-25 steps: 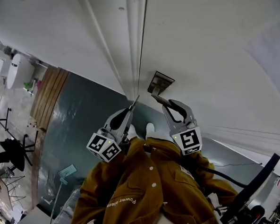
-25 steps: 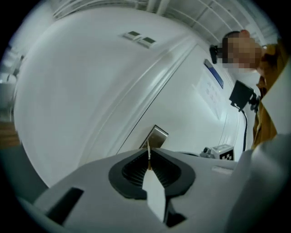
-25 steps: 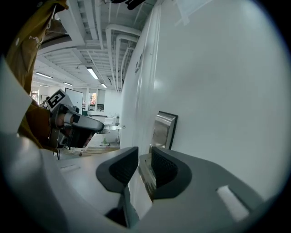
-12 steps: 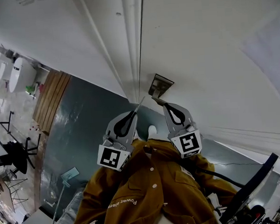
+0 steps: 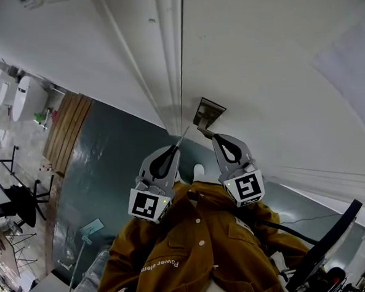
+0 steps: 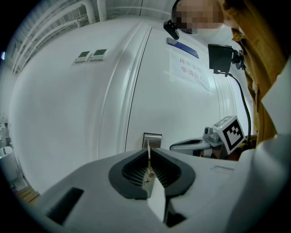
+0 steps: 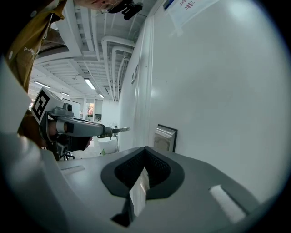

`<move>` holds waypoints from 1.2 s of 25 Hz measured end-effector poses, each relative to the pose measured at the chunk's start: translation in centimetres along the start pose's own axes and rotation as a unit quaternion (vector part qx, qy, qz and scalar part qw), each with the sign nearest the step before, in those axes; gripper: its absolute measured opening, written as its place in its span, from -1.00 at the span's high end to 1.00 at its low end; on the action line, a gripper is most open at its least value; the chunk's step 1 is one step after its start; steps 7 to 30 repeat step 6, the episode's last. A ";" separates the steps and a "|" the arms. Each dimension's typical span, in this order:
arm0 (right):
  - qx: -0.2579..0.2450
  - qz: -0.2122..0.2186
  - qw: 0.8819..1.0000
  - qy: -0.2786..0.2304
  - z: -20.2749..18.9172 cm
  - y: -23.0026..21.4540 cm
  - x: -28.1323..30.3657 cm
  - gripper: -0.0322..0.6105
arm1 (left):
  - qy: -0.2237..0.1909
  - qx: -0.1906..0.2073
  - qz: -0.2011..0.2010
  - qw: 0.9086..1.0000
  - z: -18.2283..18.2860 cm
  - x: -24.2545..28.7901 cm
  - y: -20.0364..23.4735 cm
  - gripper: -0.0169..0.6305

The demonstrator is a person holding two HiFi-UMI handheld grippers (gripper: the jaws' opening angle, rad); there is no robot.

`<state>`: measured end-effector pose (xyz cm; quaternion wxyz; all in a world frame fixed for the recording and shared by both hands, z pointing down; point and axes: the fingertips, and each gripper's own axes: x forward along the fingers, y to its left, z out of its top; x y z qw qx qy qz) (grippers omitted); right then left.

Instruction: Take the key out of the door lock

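Note:
The metal lock plate (image 5: pixel 207 112) sits on the white door (image 5: pixel 270 75); no key shows in it. My left gripper (image 5: pixel 176 146) is shut on the thin metal key (image 5: pixel 183 136), whose blade sticks out past the tips toward the door, just left of the plate. The left gripper view has the key (image 6: pixel 148 158) standing upright between the closed jaws, with the plate (image 6: pixel 152 139) right behind it. My right gripper (image 5: pixel 205 132) is shut and empty, its tips just below the plate. From the right gripper view, the plate (image 7: pixel 164 138) lies ahead and the key (image 7: pixel 119 130) juts from the left gripper (image 7: pixel 97 132).
A door frame edge (image 5: pixel 176 62) runs up left of the lock. A paper notice (image 5: pixel 356 57) hangs on the door at right. Below are a dark floor (image 5: pixel 103 159), a wooden strip (image 5: pixel 67 124) and chairs (image 5: pixel 19 198). The person's brown jacket (image 5: pixel 195 246) fills the lower middle.
The right gripper's jaws were open by the lock plate a second ago and have closed on nothing. The left gripper has shifted slightly right with the key still in it.

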<state>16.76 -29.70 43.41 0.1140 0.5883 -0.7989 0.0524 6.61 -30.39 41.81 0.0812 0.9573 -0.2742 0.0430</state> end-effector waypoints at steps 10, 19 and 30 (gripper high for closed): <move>-0.007 0.005 1.000 -0.021 0.6 0.1 0.3 0.89 | 0.004 -0.003 0.000 1.000 -0.5 0.2 -0.1 0.88; -0.007 0.005 1.000 -0.021 0.6 0.1 0.3 0.89 | 0.004 -0.003 0.000 1.000 -0.5 0.2 -0.1 0.88; -0.007 0.005 1.000 -0.021 0.6 0.1 0.3 0.89 | 0.004 -0.003 0.000 1.000 -0.5 0.2 -0.1 0.88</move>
